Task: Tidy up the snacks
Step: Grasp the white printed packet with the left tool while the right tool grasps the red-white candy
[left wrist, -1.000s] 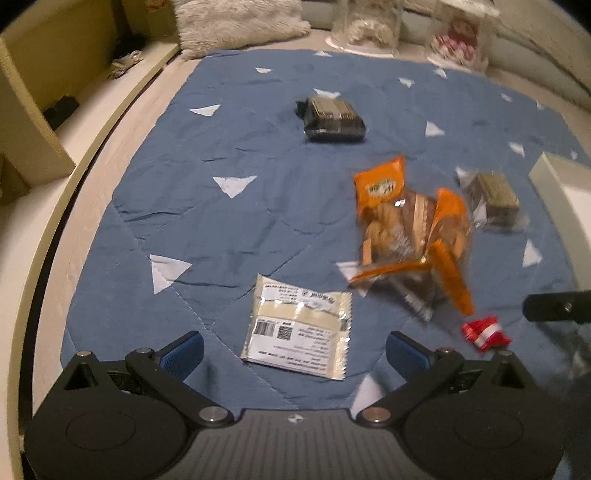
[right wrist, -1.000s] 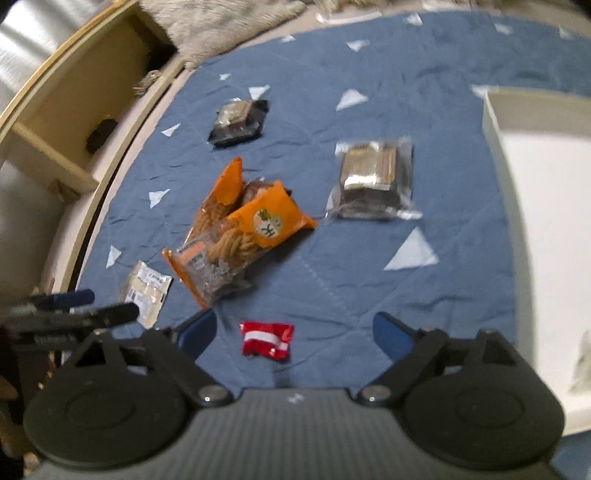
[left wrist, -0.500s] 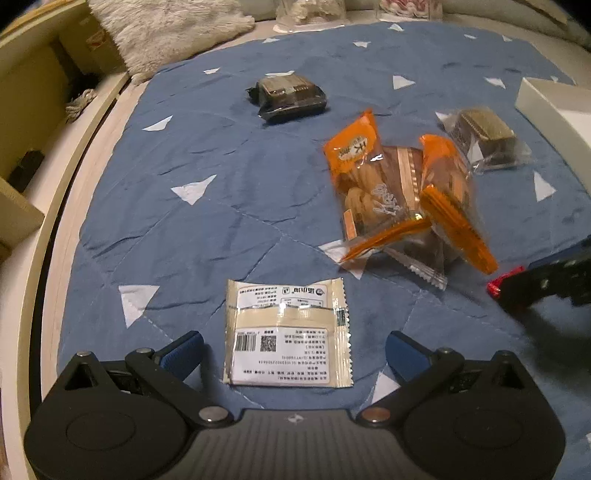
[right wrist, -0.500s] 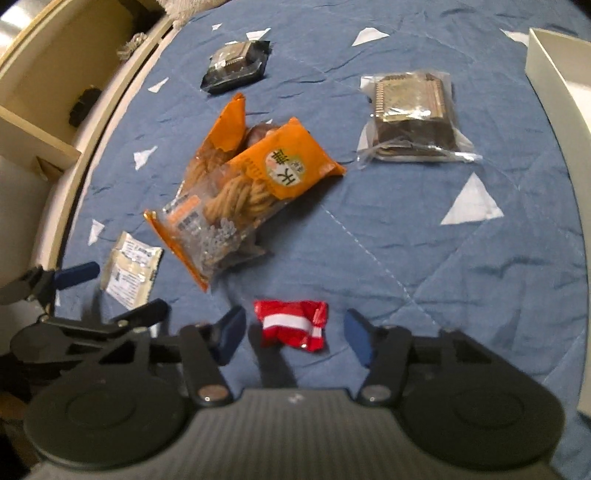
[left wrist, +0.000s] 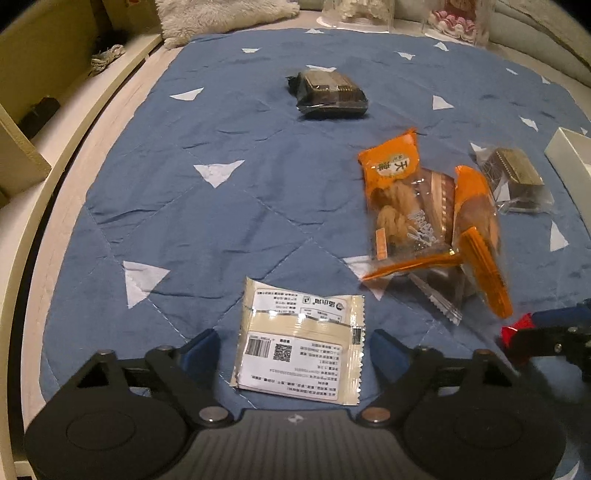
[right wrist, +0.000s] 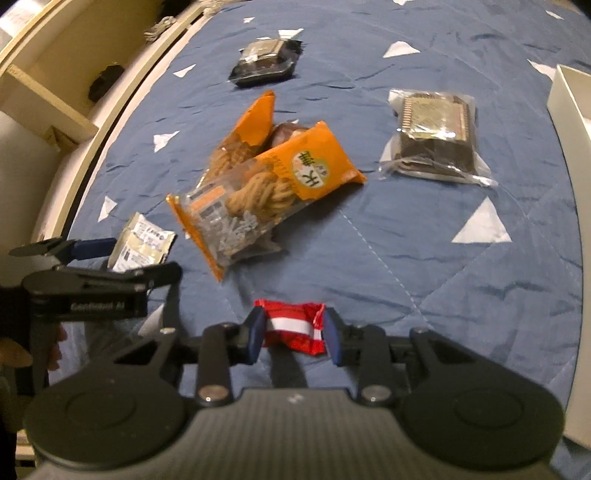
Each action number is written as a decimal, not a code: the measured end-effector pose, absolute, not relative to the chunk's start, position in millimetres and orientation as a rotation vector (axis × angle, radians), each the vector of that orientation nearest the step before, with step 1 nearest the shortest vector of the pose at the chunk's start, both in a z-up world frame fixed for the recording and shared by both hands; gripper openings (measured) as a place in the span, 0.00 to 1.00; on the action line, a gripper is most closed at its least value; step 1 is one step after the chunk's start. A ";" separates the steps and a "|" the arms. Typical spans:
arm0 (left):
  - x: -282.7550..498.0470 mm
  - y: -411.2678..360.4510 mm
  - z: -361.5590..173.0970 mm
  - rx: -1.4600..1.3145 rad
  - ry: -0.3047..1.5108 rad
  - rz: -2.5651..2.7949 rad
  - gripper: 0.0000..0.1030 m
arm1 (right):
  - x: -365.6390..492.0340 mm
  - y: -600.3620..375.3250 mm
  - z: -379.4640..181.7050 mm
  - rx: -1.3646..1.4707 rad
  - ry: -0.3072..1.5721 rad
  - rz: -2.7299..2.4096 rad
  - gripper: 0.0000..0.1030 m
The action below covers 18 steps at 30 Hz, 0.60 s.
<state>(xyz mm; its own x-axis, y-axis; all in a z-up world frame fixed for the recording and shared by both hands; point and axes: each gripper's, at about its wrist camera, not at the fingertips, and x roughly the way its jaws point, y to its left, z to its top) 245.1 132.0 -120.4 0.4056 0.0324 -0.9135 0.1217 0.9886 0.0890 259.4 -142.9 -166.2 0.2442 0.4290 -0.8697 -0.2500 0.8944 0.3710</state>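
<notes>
My right gripper [right wrist: 294,334] is shut on a small red and white candy packet [right wrist: 293,326], low over the blue cloth; it also shows in the left wrist view [left wrist: 517,326]. My left gripper [left wrist: 295,349] is open, its pads on either side of a flat cream sachet [left wrist: 301,343] that lies on the cloth; the sachet also shows in the right wrist view [right wrist: 142,243]. Two orange twist-snack bags [right wrist: 266,184] lie overlapped mid-cloth. A clear-wrapped brown cake [right wrist: 436,136] lies to the right. A dark wrapped snack [left wrist: 328,96] lies farther back.
A white box [right wrist: 576,110] stands at the right edge of the blue quilted cloth [left wrist: 221,206]. A wooden shelf unit [left wrist: 22,110] runs along the left. A fluffy cushion [left wrist: 221,14] and glass jars [left wrist: 354,11] stand at the back.
My right gripper closed from open onto the red candy packet. My left gripper moved in over the cream sachet and stayed open.
</notes>
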 end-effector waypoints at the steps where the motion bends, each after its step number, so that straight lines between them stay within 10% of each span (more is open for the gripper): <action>1: 245.1 131.9 -119.5 0.145 1.153 -0.058 0.79 | 258.9 -141.5 -165.2 0.163 1.239 0.470 0.38; 18: 225.4 132.2 -85.9 0.012 1.098 0.001 0.62 | 252.1 -169.1 -140.9 0.105 1.152 0.489 0.37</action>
<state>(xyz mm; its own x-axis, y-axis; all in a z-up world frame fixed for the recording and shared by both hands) 225.4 132.2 -85.9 0.4558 0.0066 -0.8901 0.0055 0.9999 0.0102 252.1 -169.1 -140.9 0.3149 0.4234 -0.8495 -0.3175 0.8904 0.3261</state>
